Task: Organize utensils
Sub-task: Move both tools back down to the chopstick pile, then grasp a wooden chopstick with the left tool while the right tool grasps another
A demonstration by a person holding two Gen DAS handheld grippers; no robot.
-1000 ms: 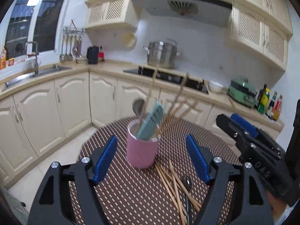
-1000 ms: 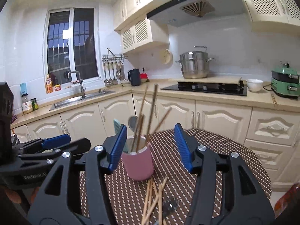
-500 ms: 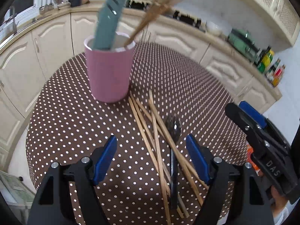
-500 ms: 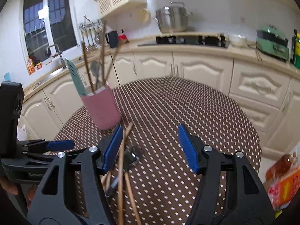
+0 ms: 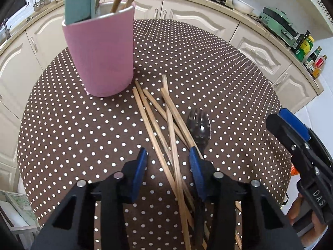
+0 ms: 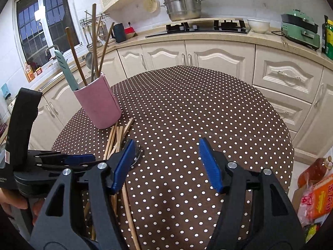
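Loose wooden chopsticks [image 5: 166,123] lie crossed in a bundle on the dotted table [image 5: 83,125], their far ends just beside the base of the pink cup [image 5: 100,52], which stands upright at the far left of the table. A dark metal spork [image 5: 198,125] lies along the right side of the bundle, its head touching one stick. In the cup stand more chopsticks, a teal utensil [image 5: 78,0] and a metal spoon.

The left gripper [image 5: 168,158] points steeply down over the near part of the bundle. Its jaws are closing; several chopsticks run between the blue pads, the right pad sits against the outer stick and the spork handle, and the left pad is apart from the wood with bare cloth beside it. Nothing is clamped.

The right gripper [image 6: 166,156] hangs over the table to the right of the bundle, jaws wide, with only cloth between them; its left pad overlaps the spork head [image 6: 137,152] in the right wrist view. A hand [image 6: 12,198] holds the left gripper's handle at the near left.

Behind the table run cream cabinets [image 6: 208,56], with a steel pot [image 6: 183,6] on the hob and a green appliance [image 6: 299,29] to the right.
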